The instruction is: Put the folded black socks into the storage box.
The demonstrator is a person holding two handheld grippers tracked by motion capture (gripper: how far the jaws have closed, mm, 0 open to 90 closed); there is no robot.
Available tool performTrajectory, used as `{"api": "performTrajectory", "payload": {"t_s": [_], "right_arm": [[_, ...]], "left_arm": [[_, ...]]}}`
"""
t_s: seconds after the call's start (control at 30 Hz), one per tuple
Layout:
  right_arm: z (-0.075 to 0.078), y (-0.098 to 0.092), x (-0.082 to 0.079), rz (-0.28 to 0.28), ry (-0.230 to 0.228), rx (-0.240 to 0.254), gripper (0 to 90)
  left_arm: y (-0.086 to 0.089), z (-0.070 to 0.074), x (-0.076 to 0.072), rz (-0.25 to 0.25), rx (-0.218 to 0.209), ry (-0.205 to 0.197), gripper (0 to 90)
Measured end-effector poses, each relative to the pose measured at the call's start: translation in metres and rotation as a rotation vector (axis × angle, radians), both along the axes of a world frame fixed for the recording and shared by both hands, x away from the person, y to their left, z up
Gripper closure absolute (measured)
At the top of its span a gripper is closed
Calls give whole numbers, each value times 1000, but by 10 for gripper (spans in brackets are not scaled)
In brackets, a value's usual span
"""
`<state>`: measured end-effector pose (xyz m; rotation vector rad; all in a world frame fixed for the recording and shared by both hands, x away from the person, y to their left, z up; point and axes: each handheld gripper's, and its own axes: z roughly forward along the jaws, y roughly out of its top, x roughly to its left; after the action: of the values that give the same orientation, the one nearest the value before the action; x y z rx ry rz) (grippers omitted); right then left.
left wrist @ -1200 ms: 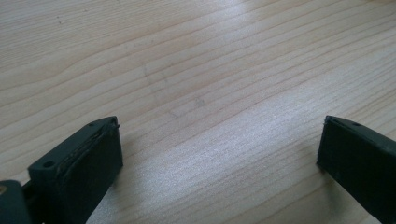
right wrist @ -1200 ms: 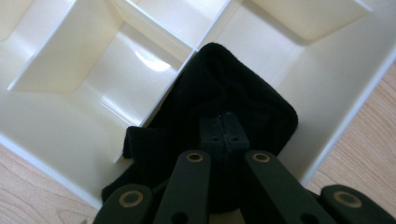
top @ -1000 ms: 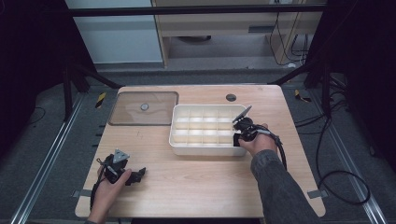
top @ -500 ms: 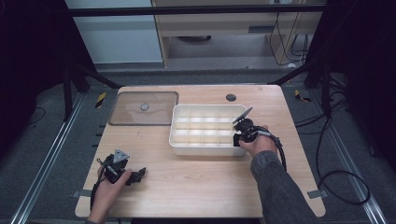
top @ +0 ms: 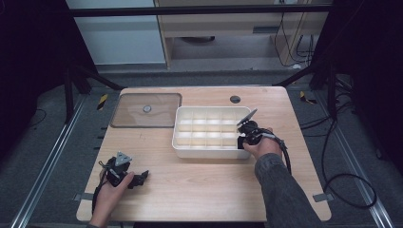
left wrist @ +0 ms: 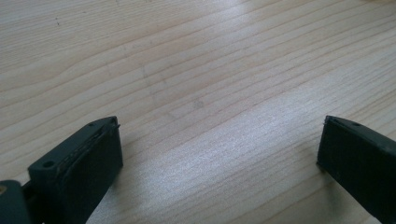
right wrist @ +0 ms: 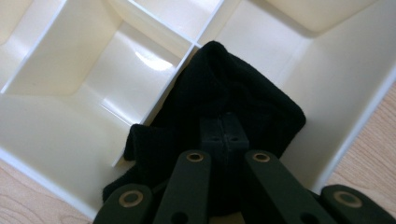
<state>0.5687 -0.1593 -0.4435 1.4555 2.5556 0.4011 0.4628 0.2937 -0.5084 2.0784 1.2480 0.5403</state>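
Observation:
A white divided organiser box (top: 209, 147) sits in the middle of the wooden table. My right gripper (top: 241, 141) is at the box's right front corner, shut on a black cloth (right wrist: 243, 107). In the right gripper view the cloth drapes over a divider of the box (right wrist: 56, 65), above a corner compartment. My left gripper (top: 142, 177) rests low at the table's front left, held in a hand. Its jaws stand wide apart over bare wood (left wrist: 201, 102) with nothing between them.
A clear flat lid (top: 146, 110) with a small knob lies at the back left of the table. A round dark grommet (top: 235, 99) sits near the back edge. Dark floor and metal frame legs surround the table.

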Motion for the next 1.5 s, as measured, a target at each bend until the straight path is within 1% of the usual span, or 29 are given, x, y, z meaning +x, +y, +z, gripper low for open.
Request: {"api": "performTrajectory", "payload": {"t_s": [0.13,0.17,0.4,0.57,0.63,0.8,0.83,0.87,0.93,0.97,1.07,1.1,1.13,1.17,1.2,1.3,1.4,1.43,1.47,1.5], "right_arm": [[0,0,0,-5,1,1,900],[0,0,-1,3,-6,-1,900],[0,0,-1,11,-10,1,900],[0,-1,-4,17,-26,5,900],[-1,-1,-5,21,-46,0,900],[-1,-1,-5,21,-39,3,900],[-1,-2,-4,28,-36,8,900],[-1,-1,-4,27,-39,2,900],[0,-1,-4,24,-34,7,900],[0,-2,-5,21,-45,6,900],[1,-2,-7,19,-55,11,900],[2,-3,-8,15,-65,22,900],[3,-4,-8,20,-72,22,900],[3,-4,-8,20,-72,22,900],[6,-3,-10,28,-86,16,900],[11,-3,-13,37,-107,12,900],[14,-2,-15,30,-108,18,900],[16,-3,-15,40,-117,20,900],[18,-2,-16,40,-115,23,900],[22,-2,-16,43,-125,29,900]], "left_arm": [[0,0,0,0,1,1,0],[0,0,0,-1,0,0,0],[0,0,1,-3,-2,-3,0],[0,0,1,-2,-2,-3,0],[0,0,1,0,-2,-3,0],[-1,0,2,-1,-3,-4,0],[-1,0,2,-3,0,-2,0],[-1,0,2,-3,0,-2,0],[-1,0,2,-1,-2,-3,0],[-1,0,2,0,-1,-4,0],[-1,0,2,-1,0,-2,0],[-1,0,2,0,-2,-4,0],[-1,0,2,-3,2,-2,0],[-1,0,2,-3,2,-2,0],[-1,0,2,0,0,-4,0],[-1,0,2,1,-1,-4,0],[-1,0,2,-2,3,-3,0],[-1,0,2,-2,4,-1,0],[-1,0,2,-2,4,-1,0],[-1,0,2,-2,3,-3,0]]}}
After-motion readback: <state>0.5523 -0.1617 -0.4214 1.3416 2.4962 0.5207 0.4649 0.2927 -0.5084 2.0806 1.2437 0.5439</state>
